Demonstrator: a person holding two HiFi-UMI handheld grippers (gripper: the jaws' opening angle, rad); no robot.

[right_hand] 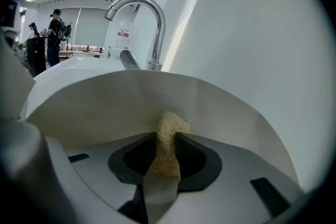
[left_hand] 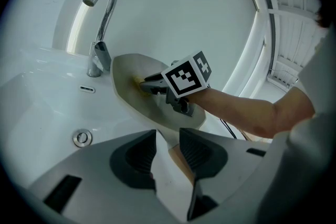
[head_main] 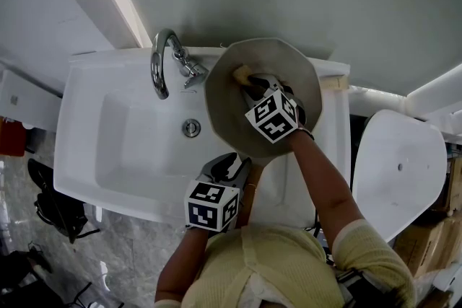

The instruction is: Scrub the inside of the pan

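Observation:
The pan [head_main: 289, 61], round with a pale beige inside, is tilted over the right side of the white sink [head_main: 108, 144]. My right gripper [head_main: 251, 81] reaches into it, shut on a tan sponge [head_main: 240, 73] that presses against the pan's inner wall near the far rim. The right gripper view shows the sponge [right_hand: 168, 136] pinched between the jaws against the pan [right_hand: 105, 107]. My left gripper [head_main: 232, 164] sits below the pan's near edge, shut on the pan's handle [left_hand: 178, 161]. From the left gripper view, the pan [left_hand: 128, 89] lies ahead with the right gripper [left_hand: 143, 84] inside it.
A chrome faucet [head_main: 162, 61] stands just left of the pan's rim, and the drain [head_main: 190, 128] lies in the basin below it. A white rounded lid [head_main: 401, 169] is at the right. Dark bags [head_main: 58, 209] lie on the floor at the left. People [right_hand: 55, 29] stand far behind.

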